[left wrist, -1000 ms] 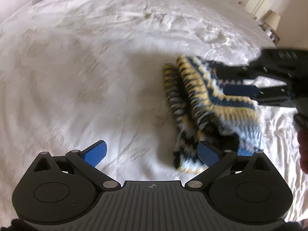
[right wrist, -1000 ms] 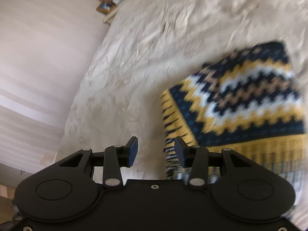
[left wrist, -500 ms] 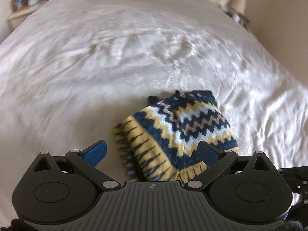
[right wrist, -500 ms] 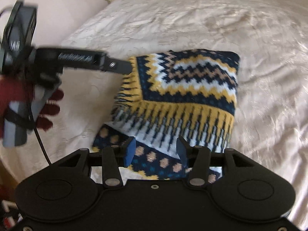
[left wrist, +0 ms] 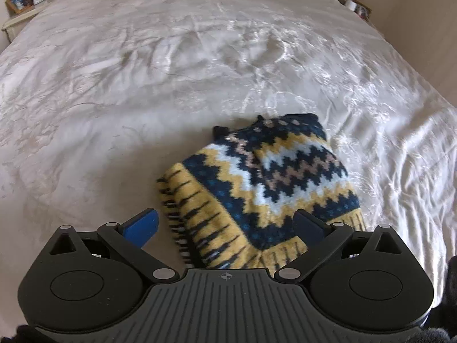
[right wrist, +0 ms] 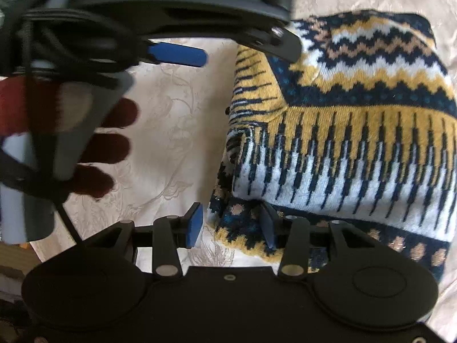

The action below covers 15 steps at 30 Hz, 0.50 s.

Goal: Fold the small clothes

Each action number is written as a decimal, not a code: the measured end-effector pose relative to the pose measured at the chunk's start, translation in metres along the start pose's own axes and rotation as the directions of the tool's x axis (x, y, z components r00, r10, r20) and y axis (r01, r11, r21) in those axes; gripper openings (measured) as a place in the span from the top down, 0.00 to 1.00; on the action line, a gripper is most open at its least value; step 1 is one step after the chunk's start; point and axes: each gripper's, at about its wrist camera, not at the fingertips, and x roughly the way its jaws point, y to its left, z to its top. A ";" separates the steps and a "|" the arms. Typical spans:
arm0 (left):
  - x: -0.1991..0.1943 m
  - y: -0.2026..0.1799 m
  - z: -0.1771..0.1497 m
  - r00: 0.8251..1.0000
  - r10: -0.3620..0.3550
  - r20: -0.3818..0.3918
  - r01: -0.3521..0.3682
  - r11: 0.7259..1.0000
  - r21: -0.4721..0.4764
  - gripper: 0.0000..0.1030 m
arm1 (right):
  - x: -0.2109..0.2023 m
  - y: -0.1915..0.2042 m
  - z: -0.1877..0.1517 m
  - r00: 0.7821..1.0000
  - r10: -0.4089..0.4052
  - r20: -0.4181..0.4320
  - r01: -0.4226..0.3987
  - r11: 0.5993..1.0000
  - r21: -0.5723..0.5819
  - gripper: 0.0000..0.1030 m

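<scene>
My own left gripper (right wrist: 248,48) smears across the top of the right wrist view, its body cut by the frame edge. My hand (right wrist: 94,143) on its handle is blurred too. The sweater's (left wrist: 265,188) near hem hides behind my tool; possibly more folds lie beneath it.

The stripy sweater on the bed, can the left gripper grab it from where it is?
Probably yes. The left gripper hangs right over the near edge of the folded sweater with its jaws wide, one finger out over the bedspread, and nothing lies between. It would only need to come down and shut.
</scene>
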 end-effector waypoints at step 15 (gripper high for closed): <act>0.064 0.005 -0.007 0.986 0.068 -0.150 -0.076 0.996 -0.045 0.00 | -0.087 -0.043 -0.006 0.986 -0.065 0.155 0.052 0.995 0.088 0.31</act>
